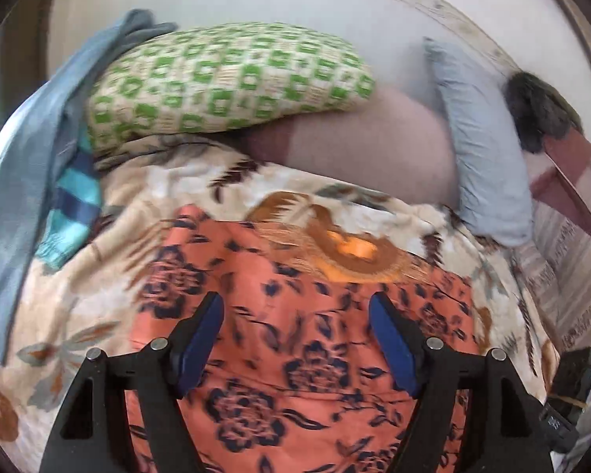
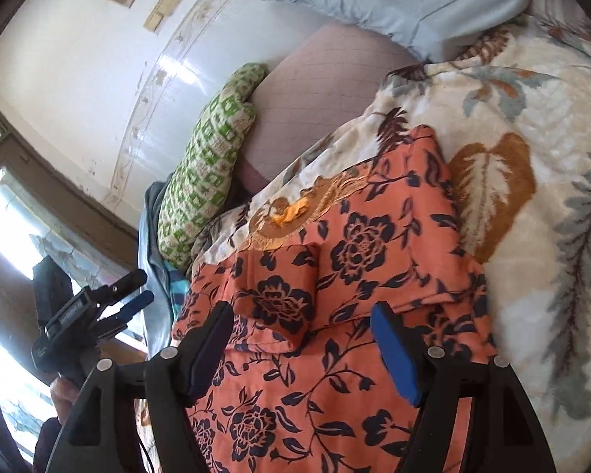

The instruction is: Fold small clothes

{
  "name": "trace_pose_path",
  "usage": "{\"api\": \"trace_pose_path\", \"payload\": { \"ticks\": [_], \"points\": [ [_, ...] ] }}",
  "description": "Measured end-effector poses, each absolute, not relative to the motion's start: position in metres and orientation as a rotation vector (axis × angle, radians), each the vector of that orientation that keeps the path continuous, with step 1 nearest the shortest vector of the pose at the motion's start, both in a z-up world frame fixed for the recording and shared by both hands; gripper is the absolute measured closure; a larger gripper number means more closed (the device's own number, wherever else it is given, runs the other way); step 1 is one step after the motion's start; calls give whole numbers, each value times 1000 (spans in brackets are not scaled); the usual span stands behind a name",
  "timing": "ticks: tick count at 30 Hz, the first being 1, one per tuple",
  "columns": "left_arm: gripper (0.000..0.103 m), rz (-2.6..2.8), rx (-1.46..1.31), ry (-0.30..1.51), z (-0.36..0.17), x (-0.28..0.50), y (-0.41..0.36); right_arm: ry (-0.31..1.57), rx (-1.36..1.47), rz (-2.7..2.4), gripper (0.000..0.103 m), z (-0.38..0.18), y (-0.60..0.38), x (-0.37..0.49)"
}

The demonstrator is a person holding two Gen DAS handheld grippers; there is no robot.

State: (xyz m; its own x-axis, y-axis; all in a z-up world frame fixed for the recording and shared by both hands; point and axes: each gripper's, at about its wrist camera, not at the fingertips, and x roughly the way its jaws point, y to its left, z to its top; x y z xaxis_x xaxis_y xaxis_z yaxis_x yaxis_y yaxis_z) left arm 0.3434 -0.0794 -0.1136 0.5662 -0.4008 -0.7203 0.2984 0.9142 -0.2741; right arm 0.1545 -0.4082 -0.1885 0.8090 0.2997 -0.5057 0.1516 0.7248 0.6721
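An orange garment with dark blue flowers (image 1: pixel 295 362) lies spread on a cream leaf-print blanket (image 1: pixel 98 315). My left gripper (image 1: pixel 295 303) hangs over it, open, with nothing between the blue pads. In the right wrist view the same garment (image 2: pixel 374 244) shows a small folded flap (image 2: pixel 279 287) lying on top of it. My right gripper (image 2: pixel 302 311) is open just above the near edge of that flap, and its pads do not press on the cloth. The left gripper (image 2: pixel 144 287) also appears at the left of that view, off the garment's left side, held by a hand.
A green-checked pillow (image 1: pixel 224 79) and a pale blue pillow (image 1: pixel 480 138) lie at the head of the bed against the white wall. A teal striped garment (image 1: pixel 75 205) and a light blue cloth (image 1: pixel 19 165) lie at the left. A bright window (image 2: pixel 4 213) is beyond.
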Motion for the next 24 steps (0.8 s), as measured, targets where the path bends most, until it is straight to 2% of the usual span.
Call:
{"api": "trace_pose_path", "payload": {
  "ticks": [3,5,10,11,12,13,14,16,19,24],
  "points": [
    [26,-271,-223,922,-134,371,-22,665,625,105,27,-179,-375,172],
    [26,-210,-268,951,-149,383,8,701,530,92,22,-179,-357,185],
    [27,-163,-312,1004,-179,392,38,822,345,11,21,-201,-328,224],
    [27,-170,-314,1009,-183,394,37,815,325,2,32,-203,-327,229],
    [27,-179,-313,1013,-185,396,34,814,321,-10,71,-204,-330,235],
    [27,-184,-303,1020,-187,399,30,824,341,-26,86,-204,-336,240],
    [27,-181,-282,1027,-189,402,24,804,387,-44,91,-201,-347,241],
    [27,-168,-213,1027,-191,408,8,751,473,-95,94,-193,-373,237],
    [27,-171,-113,1016,-195,412,-17,717,582,-171,94,-193,-415,222],
    [27,-168,-9,1053,-214,409,-41,743,716,-273,94,-227,-461,192]
  ]
}}
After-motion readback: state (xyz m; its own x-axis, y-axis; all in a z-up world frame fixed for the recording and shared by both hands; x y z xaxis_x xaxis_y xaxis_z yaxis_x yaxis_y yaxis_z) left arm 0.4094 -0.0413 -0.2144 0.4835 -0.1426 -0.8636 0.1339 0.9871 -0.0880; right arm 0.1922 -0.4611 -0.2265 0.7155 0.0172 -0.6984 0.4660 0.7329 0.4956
